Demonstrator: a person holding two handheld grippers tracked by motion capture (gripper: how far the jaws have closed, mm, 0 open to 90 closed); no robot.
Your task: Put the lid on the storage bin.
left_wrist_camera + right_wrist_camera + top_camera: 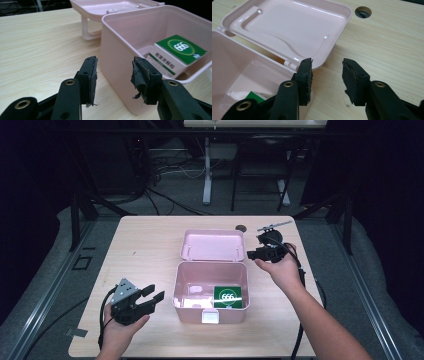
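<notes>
The box point(210, 292) stands near the middle of the table point(145, 245), a little towards the person's edge. Its lid point(212, 245) lies open flat behind it, joined along the box's far rim. In the box, a carton point(230, 296) lies on the floor, in the right half, against the near wall. A hole point(241, 227) sits in the tabletop just behind the lid's far right corner. The left gripper point(150, 296) is left of the box, near its front left corner, apart from the wall. The right gripper point(252, 254) is right of the lid, beside the box's far right corner, above the table.
</notes>
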